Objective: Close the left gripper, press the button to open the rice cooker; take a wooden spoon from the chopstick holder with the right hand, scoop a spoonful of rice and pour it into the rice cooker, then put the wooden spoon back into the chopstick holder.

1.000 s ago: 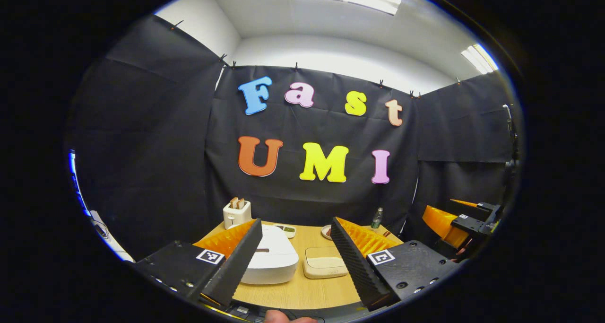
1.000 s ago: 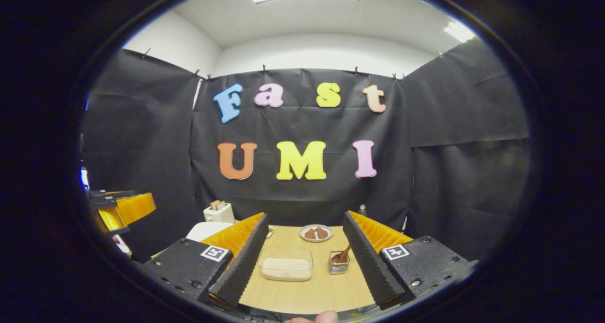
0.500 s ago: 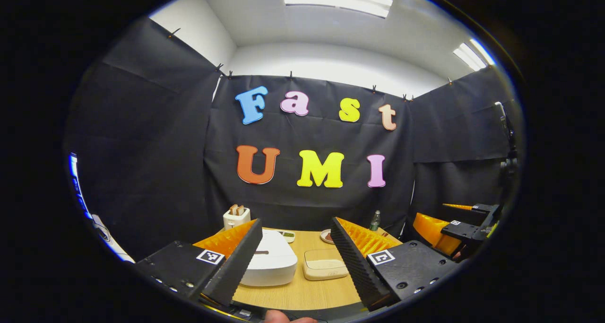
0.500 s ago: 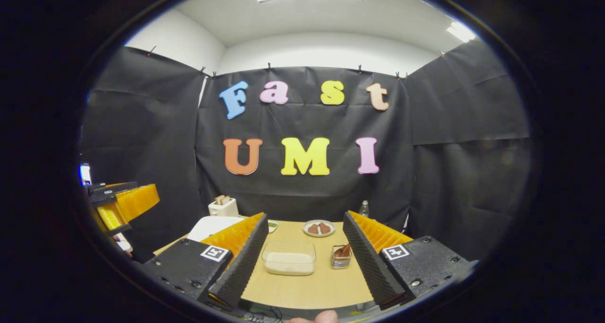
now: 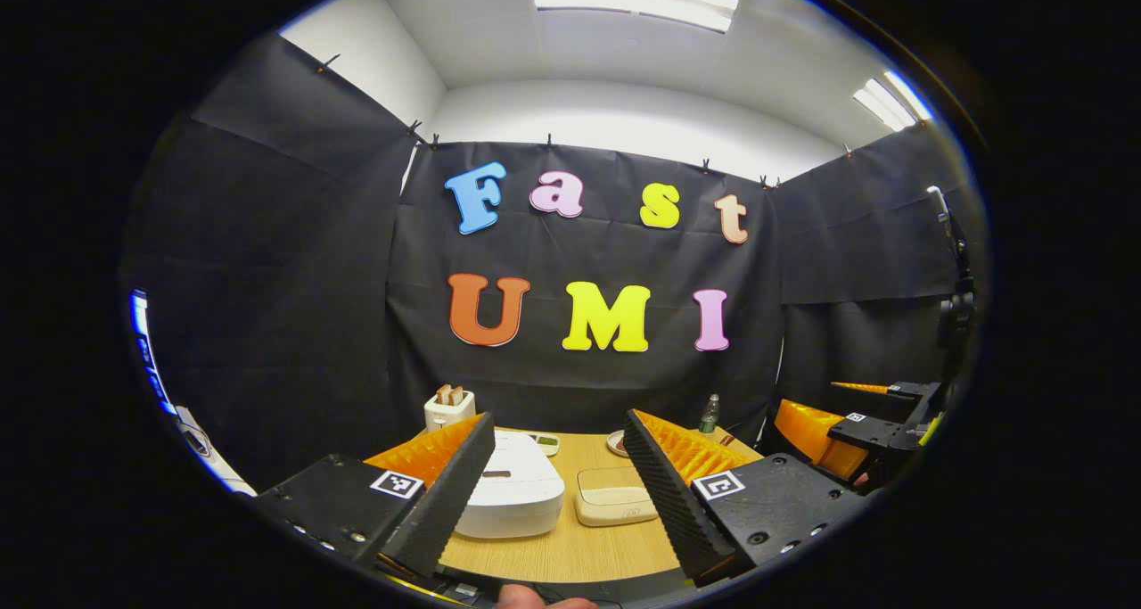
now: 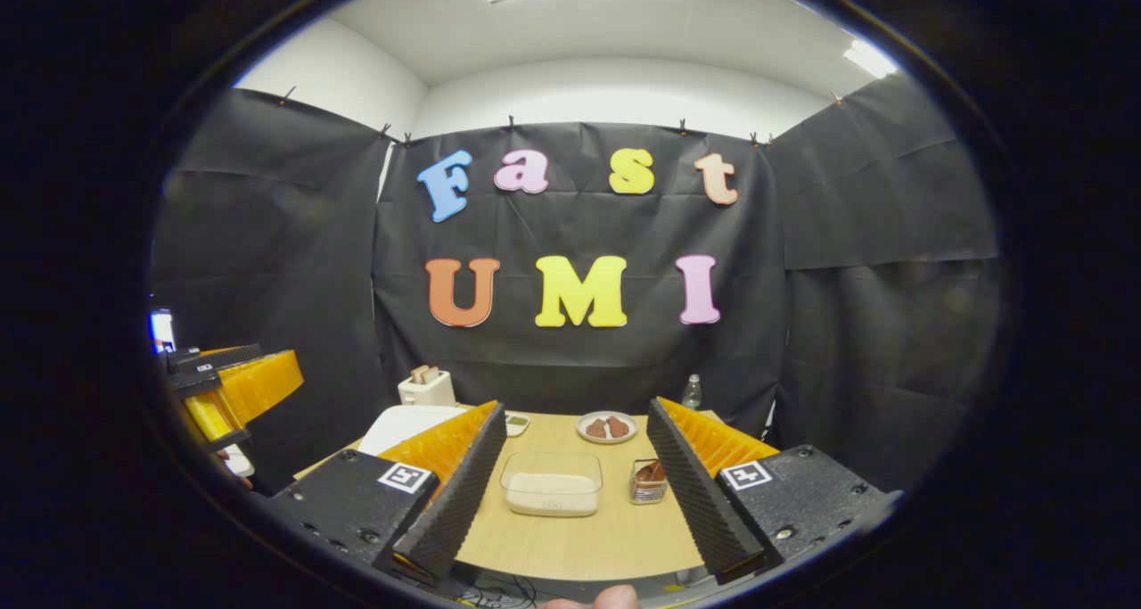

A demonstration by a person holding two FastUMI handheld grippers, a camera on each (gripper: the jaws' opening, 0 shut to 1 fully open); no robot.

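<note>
Rice cooker (image 5: 515,495) sits lid down on the table (image 6: 615,538). To its right stand the rice container (image 6: 551,484), then the chopstick holder (image 6: 649,482); wooden spoon (image 6: 651,472) inside, orientation unclear. Left gripper (image 5: 559,475) and right gripper (image 6: 575,480) both released, empty.

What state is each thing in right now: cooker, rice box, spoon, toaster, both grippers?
Rice cooker: lid closed.
Rice container: open, rice inside.
Wooden spoon: standing in the chopstick holder.
Toaster: bread slices sticking up.
Left gripper: open, holding nothing.
Right gripper: open, holding nothing.
</note>
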